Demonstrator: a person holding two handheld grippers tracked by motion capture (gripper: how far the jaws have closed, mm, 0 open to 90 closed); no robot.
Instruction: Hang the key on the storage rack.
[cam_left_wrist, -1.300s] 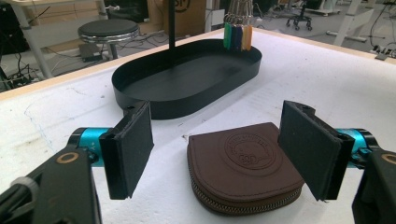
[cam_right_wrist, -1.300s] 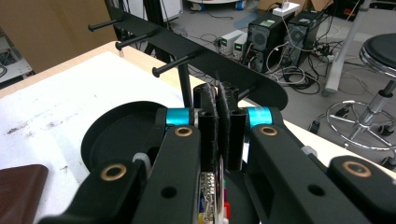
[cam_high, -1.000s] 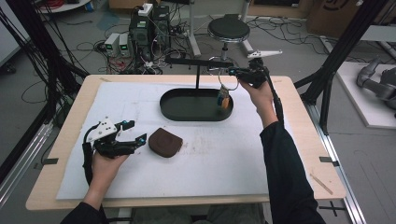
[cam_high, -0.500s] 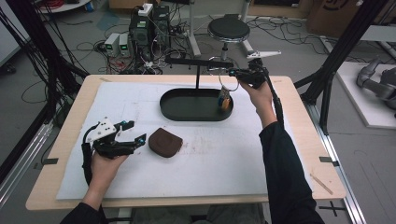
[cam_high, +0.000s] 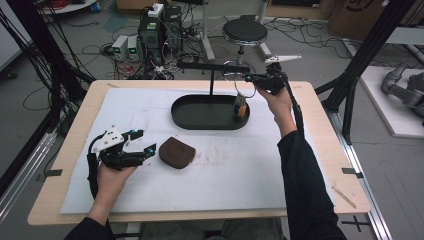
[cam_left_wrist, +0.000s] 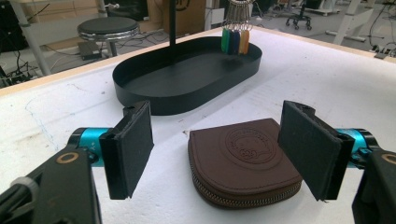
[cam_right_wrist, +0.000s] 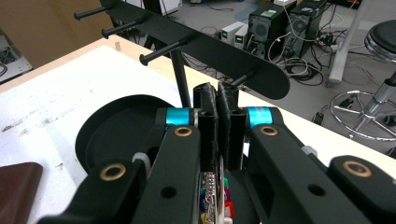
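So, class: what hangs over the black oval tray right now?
Over the tray a key ring with coloured tags hangs, gripped by the right gripper. The grip point is hidden behind the jaws.

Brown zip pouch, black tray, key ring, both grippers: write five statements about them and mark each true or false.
1. The brown zip pouch lies on the white mat, outside the black oval tray. True.
2. The left gripper is shut on the pouch. False: it is open, one pad on each side of the pouch, not touching it.
3. The right gripper is shut on a key ring with coloured tags. True.
4. The coloured tags hang above the tray's end. True.
5. The pouch's zip is wide open. False: the zip edge looks closed in the left gripper view.
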